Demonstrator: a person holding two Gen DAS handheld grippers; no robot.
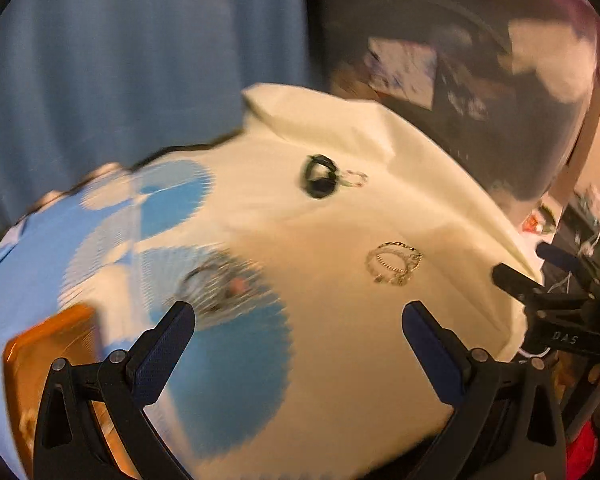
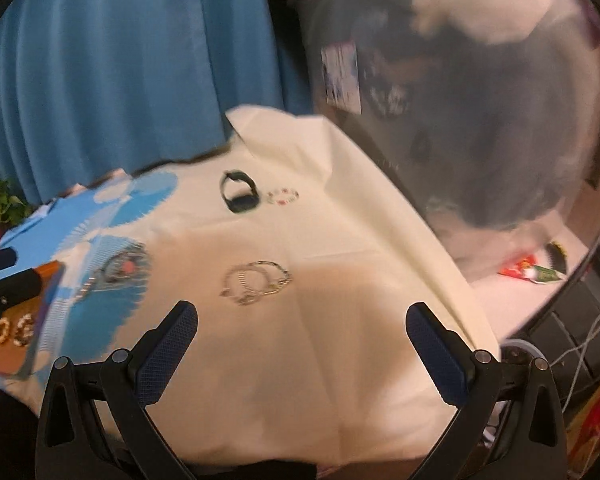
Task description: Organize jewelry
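Chains [image 2: 256, 282] lie on cloth [image 2: 340, 280] (cream).

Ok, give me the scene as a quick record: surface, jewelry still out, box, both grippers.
surface: cream cloth beside a blue patterned cloth
black band: far side of the cream cloth, loose
beaded bracelet: right beside the black band
chain bracelets: tangled cluster, mid cream cloth
blurred piece: on the blue patterned cloth, kind unclear
orange box: left edge, beaded pieces inside
left gripper: open, holding nothing
right gripper: open, holding nothing, chain bracelets just ahead
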